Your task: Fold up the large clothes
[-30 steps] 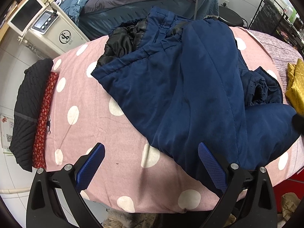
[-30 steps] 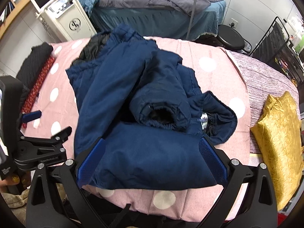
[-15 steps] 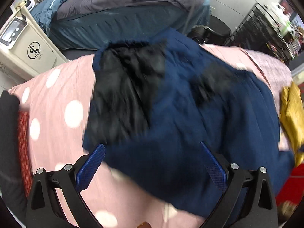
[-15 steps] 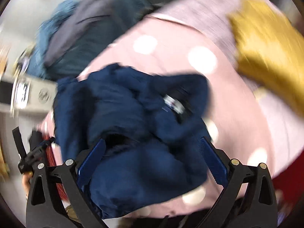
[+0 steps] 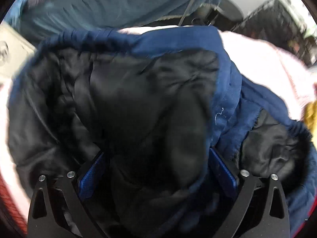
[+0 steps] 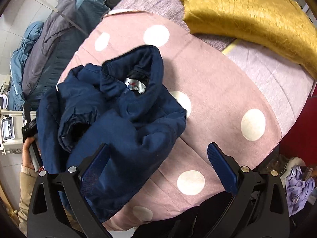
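Your left gripper (image 5: 156,170) wide, bulky navy padded jacket (image 6: 111,119) bunched between fingers; right gripper (image 6: 158,166) wide, empty. Risk: slippery black lining (image 5: 128,103) slides out, heap drags off pink polka-dot cover (image 6: 227,99).

A bed under a pink sheet (image 6: 218,99) with white dots carries a crumpled navy jacket (image 6: 122,130), whose black lining (image 5: 128,109) shows in the left wrist view. Past the sheet's far edge a mauve cover (image 6: 273,79) lies on the bed, with a gold cloth (image 6: 247,13) resting on it.
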The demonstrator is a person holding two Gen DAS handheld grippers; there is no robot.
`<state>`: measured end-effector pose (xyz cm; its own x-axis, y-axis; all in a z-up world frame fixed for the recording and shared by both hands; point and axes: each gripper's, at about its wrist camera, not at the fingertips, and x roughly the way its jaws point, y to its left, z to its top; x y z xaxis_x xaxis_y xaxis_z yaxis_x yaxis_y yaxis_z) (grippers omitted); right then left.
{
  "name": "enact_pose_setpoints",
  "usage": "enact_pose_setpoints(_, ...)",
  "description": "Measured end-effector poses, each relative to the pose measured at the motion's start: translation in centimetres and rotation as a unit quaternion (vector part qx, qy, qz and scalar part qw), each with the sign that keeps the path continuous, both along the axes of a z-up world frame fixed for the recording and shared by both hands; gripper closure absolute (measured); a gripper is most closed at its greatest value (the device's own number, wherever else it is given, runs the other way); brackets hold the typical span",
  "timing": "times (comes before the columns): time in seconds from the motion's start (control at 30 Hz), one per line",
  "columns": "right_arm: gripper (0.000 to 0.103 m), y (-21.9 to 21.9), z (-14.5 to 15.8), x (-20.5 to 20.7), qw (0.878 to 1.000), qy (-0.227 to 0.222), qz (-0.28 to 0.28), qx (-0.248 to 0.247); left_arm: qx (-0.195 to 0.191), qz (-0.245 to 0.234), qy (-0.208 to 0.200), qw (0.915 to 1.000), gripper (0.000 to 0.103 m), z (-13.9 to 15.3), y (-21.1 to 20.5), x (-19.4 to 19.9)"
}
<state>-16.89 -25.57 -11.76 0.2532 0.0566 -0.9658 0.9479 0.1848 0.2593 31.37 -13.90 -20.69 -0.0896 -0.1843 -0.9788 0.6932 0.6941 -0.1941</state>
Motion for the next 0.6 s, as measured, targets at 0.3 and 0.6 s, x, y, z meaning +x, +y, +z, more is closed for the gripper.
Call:
enact_pose_setpoints(0.3, 0.006, -2.1, -2.2, 1.3, 0.998, -0.023, -0.008, 0.049, -0.103, 0.014, -0.041, 0.9938, 0.083, 8.6, 9.8, -4.3)
enact_pose_setpoints(0.6, 0.006, -3.4, -3.6, 2.4, 0.997, -0.001, 0.062, 0.040, -0.010, 0.273, 0.043, 0.9610, 0.085, 4.4, 35.6, -17.1)
